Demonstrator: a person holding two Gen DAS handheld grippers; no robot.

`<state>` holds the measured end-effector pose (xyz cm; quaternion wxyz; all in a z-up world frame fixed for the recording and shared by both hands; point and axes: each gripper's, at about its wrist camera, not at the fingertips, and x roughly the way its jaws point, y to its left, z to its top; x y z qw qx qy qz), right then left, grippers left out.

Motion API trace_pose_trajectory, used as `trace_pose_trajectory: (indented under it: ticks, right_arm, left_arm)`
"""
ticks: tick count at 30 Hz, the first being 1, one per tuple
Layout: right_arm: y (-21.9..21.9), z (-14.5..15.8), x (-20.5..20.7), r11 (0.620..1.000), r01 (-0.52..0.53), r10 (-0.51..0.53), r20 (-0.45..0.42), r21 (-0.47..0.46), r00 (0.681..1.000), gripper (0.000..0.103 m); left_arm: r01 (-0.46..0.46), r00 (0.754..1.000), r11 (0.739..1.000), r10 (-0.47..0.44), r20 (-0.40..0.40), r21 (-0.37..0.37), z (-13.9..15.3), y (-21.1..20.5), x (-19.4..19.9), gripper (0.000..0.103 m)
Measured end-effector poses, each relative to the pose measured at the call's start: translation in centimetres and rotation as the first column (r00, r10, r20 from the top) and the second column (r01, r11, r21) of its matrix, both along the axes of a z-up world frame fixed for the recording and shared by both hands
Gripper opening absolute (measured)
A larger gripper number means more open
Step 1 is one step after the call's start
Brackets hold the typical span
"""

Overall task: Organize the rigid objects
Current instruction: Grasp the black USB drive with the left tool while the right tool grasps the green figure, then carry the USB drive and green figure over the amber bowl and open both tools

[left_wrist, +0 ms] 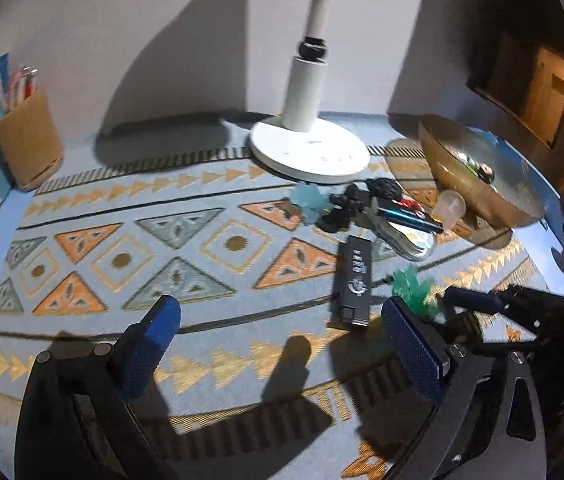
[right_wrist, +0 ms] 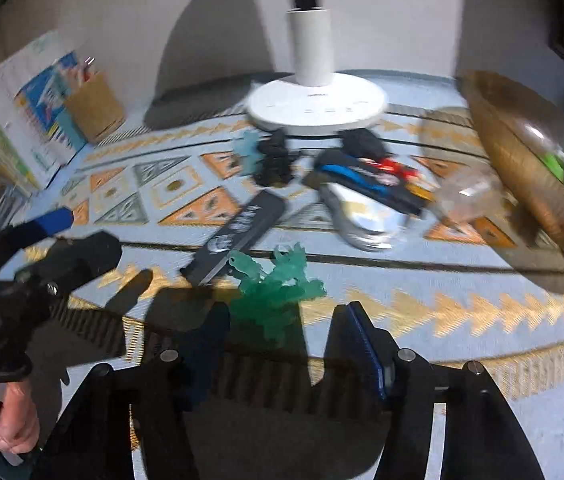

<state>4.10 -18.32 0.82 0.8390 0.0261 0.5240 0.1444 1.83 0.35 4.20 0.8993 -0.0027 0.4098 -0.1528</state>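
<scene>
On the mat (right_wrist: 461, 280), the right gripper (right_wrist: 282, 332) straddled the green figure (right_wrist: 278, 280), fingers part-spread, not visibly gripping; the left gripper (left_wrist: 282, 320) stood wide, empty, beside the bowl (right_wrist: 521, 184) for sorting.

A patterned blue cloth (left_wrist: 186, 320) covers the tabletop. The white lamp base (left_wrist: 309, 154) stands at the back. In front of the lamp base lies a cluster of small objects, a black rectangular device (left_wrist: 353, 280) and a green translucent toy (right_wrist: 278, 292). Right of it sits a golden bowl (left_wrist: 477, 172); far left, a brown cup (left_wrist: 28, 140).
</scene>
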Motion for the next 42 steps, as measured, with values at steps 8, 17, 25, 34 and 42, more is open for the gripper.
trace_pose_trajectory:
  ticks: [8,17,25,34,42]
  right_arm:
    - [-6.1,0.3,-0.2,0.991,0.126,-0.125,-0.033,0.049,0.992,0.058]
    - [-3.6,0.4,0.0,0.999,-0.029,0.03,-0.014,0.04,0.999,0.066]
    - [-2.2,-0.2,1.3,0.998,-0.045,0.045,-0.003,0.038,0.999,0.066]
    - [-1.7,-0.2,1.2,0.997,-0.074,0.073,0.021,0.024,0.997,0.039]
    - [-4.0,1.5,-1.3,0.996,-0.067,0.064,0.066,0.056,0.996,0.039]
  left_arm:
    - [0.115,0.992,0.991,-0.111,-0.066,0.062,-2.5,-4.3,1.7,0.08]
    - [0.136,0.988,0.988,-0.129,-0.089,0.076,-3.0,-5.9,3.2,0.064]
    - [0.118,0.99,0.991,-0.112,-0.08,0.062,-3.0,-5.6,3.8,0.051]
    - [0.145,0.989,0.982,-0.139,-0.057,0.119,-3.0,-6.8,3.7,0.025]
    - [0.106,0.993,0.991,-0.1,-0.066,0.081,-2.3,-5.1,0.9,0.021]
